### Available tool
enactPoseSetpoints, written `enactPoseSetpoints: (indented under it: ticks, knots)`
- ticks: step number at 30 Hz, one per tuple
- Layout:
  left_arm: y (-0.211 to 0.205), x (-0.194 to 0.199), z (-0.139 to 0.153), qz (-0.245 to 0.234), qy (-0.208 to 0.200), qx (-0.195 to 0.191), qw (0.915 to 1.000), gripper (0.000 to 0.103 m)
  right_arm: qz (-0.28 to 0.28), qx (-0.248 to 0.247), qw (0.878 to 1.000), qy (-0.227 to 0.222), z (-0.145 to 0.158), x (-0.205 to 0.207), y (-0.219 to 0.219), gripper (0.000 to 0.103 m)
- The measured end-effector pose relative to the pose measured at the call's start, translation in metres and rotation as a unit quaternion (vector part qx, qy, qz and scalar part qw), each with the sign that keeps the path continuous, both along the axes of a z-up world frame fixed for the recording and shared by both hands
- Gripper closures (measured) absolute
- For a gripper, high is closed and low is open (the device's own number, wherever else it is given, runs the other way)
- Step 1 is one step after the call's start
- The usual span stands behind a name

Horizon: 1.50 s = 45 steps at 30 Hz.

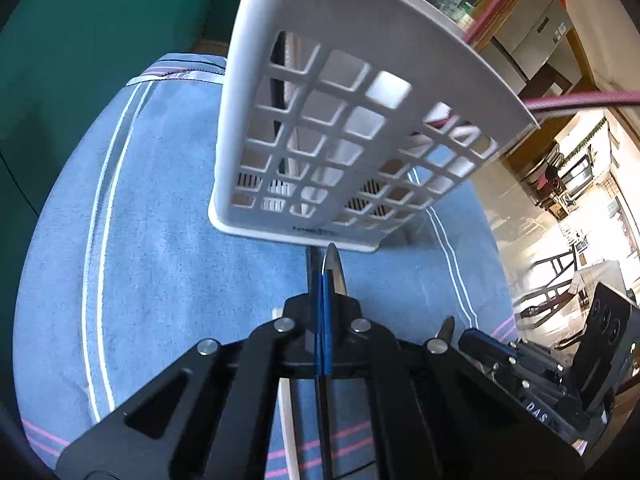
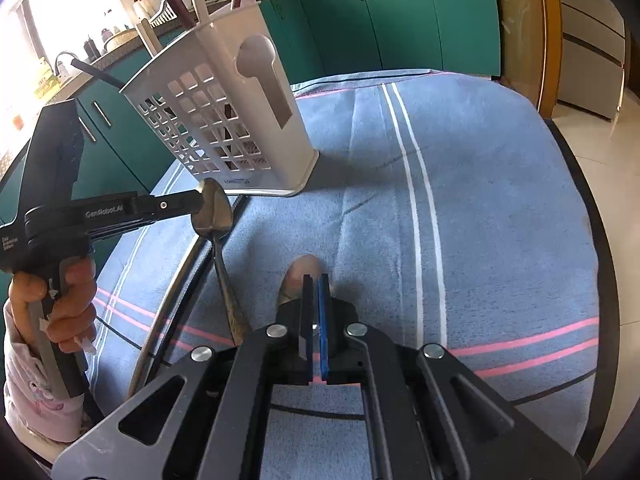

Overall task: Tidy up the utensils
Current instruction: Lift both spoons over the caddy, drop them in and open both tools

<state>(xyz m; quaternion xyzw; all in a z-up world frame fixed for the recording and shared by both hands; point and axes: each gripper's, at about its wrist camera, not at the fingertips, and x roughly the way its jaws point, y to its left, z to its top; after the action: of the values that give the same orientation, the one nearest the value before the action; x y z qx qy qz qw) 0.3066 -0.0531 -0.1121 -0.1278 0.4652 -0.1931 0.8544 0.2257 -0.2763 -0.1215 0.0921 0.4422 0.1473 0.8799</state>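
**Spoon clamped beside the caddy**

Left wrist view: left gripper point(image 1: 324, 280) clamped on one metal spoon point(image 1: 335, 270), handle hidden behind the fingers. Just ahead, one white lattice plastic caddy point(image 1: 320, 128) on blue striped towel point(image 1: 160, 240).

Right wrist view: right gripper point(image 2: 316, 292) pressed together, holding nothing. Spoon point(image 2: 212, 210) hanging bowl-up from left gripper point(image 2: 198, 202), near caddy point(image 2: 224, 120). Utensil handles cropped at top.

Right wrist view. Right tool point(image 2: 316, 280): black and blue-faced fingers nearly together, nothing between them, above the blue striped towel-covered tabletop point(image 2: 480, 208). Left tool point(image 2: 200, 202) at frame left, held by a hand point(image 2: 60, 304), clamps the bowl of a metal spoon point(image 2: 214, 210); handle hangs down toward the camera. White perforated plastic utensil holder point(image 2: 224, 120) stands just behind it with several handles sticking out of its top.
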Motion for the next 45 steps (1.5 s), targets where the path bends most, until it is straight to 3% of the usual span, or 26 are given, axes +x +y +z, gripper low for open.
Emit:
enactPoseSetpoints:
  ticks: [7,9,12,20,22,23,24,28,32,36,40,45]
  knots:
    - [-0.004,-0.021,-0.005,-0.023,0.003,0.023,0.9995,0.102,0.013,0.003,1.000,-0.004,-0.001,-0.010,-0.006,0.096]
    - [-0.002,-0.021,-0.007,-0.022,0.005,0.022,0.9995,0.101,0.009,0.000,1.000,-0.005,-0.001,-0.006,-0.008,0.073]
    - [0.001,-0.018,-0.009,-0.015,0.011,0.018,0.9997,0.083,0.027,0.008,1.000,-0.009,-0.002,0.006,-0.008,0.065]
    - [-0.001,0.002,-0.016,-0.024,0.028,-0.002,0.9993,0.076,0.079,0.045,0.996,0.024,-0.021,0.031,-0.010,0.065]
    - [-0.005,0.005,-0.018,-0.029,0.031,-0.004,0.9991,0.077,0.089,0.065,0.994,0.029,-0.023,0.034,-0.012,0.074]
    - [-0.010,0.005,-0.019,-0.030,0.031,-0.004,0.9991,0.083,0.091,0.069,0.993,0.033,-0.025,0.036,-0.011,0.093]
    - [-0.013,0.006,-0.020,-0.031,0.032,-0.003,0.9990,0.092,0.093,0.074,0.992,0.035,-0.024,0.036,-0.010,0.097]
    - [-0.013,0.003,-0.019,-0.024,0.026,0.004,0.9994,0.101,0.086,0.055,0.995,0.016,-0.012,0.029,-0.006,0.100]
    - [-0.009,-0.007,0.000,0.002,-0.005,0.018,0.9998,0.102,0.060,0.026,0.998,-0.016,0.011,0.017,-0.006,0.100]
    - [-0.003,-0.031,0.043,0.043,-0.078,0.055,0.9945,0.102,0.025,-0.023,0.996,-0.087,0.053,-0.001,-0.002,0.100]
    - [0.008,-0.055,0.099,0.085,-0.167,0.072,0.9798,0.102,0.004,-0.037,0.985,-0.168,0.104,-0.019,0.004,0.100]
    - [0.021,-0.067,0.174,0.138,-0.260,0.073,0.9530,0.102,-0.005,-0.043,0.966,-0.256,0.163,-0.026,0.014,0.100]
